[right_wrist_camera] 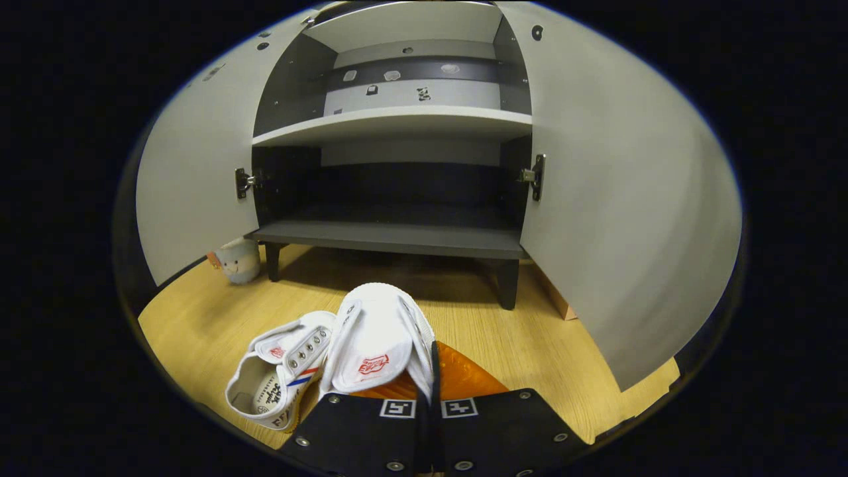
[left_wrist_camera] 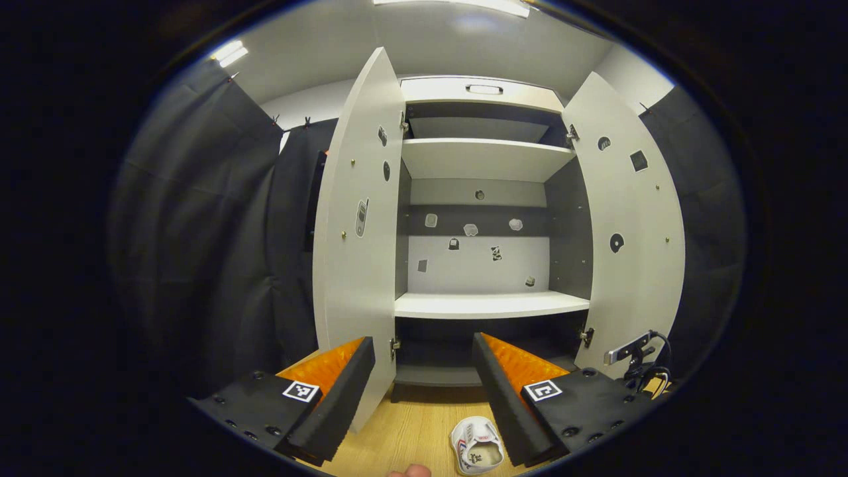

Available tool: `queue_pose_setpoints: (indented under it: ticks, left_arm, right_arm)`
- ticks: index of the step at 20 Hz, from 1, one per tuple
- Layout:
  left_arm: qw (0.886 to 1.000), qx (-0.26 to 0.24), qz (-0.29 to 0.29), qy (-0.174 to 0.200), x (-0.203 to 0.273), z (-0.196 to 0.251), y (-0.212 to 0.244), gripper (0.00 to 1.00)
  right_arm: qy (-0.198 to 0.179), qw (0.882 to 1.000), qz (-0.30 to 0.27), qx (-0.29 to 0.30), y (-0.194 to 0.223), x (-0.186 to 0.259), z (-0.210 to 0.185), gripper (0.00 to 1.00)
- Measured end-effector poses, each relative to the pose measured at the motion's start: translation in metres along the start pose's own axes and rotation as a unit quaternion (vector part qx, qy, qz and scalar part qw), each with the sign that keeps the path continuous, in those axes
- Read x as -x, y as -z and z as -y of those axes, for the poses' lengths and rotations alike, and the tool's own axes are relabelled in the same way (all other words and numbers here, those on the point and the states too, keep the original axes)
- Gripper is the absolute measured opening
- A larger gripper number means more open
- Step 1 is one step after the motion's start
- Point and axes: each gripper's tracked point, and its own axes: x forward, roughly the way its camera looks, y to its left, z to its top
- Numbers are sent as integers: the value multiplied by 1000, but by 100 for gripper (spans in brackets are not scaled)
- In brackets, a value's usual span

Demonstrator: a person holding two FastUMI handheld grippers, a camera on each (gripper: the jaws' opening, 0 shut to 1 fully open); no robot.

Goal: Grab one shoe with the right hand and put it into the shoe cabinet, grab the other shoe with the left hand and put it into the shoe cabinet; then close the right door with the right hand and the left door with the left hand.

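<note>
Care is needed while the shoe pinched in the right gripper is carried level onto the cabinet's bottom shelf, the left gripper being spread and idle.

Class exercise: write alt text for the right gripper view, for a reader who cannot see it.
The right gripper is shut on a white shoe, held low before the open shoe cabinet. A second white shoe lies on the wooden floor beside it, and both cabinet doors stand open.

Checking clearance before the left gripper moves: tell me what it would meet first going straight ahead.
The left gripper points into the open cabinet. Its path looks free up to the dark bottom compartment, though depth is unclear.
</note>
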Motion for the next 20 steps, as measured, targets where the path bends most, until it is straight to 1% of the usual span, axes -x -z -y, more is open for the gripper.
queue_pose_setpoints:
  ticks: [1,2,3,4,7,8,9,11,13,16,18,19,20]
  left_arm:
    - [1000,2,1,1,0,0,0,96]
    - [1000,4,3,2,-2,0,0,94]
    - [1000,6,5,4,-1,0,0,96]
    - [1000,7,6,5,-1,0,1,96]
    - [1000,5,10,9,-1,-1,4,96]
    - [1000,6,12,12,-2,-1,5,94]
    - [1000,9,12,14,-1,0,6,96]
    - [1000,18,13,16,-2,-1,8,96]
    - [999,30,11,15,-3,-3,9,96]
    - [999,44,5,14,-4,-7,13,96]
    - [999,53,-1,11,-3,-11,15,96]
    - [998,54,-1,13,-2,-9,15,94]
    - [999,51,1,10,-2,-11,14,96]
  right_arm:
    - [2,1000,5,2,-9,5,0,0]
    - [3,1000,10,2,-20,11,-1,0]
    - [4,1000,16,-2,-31,19,-2,0]
    - [5,1000,25,-5,-46,27,-3,0]
    - [9,997,71,-7,-115,47,-8,0]
    - [9,996,86,-7,-141,51,-9,0]
    - [11,995,98,-8,-166,54,-10,0]
    - [17,993,112,-18,-214,52,-8,0]
    - [25,991,128,-31,-262,43,-2,0]
    - [52,987,146,-37,-323,7,10,0]
    - [63,986,146,-44,-350,-18,16,0]
    - [68,987,141,-47,-360,-31,18,0]
    - [75,987,136,-48,-370,-44,21,0]
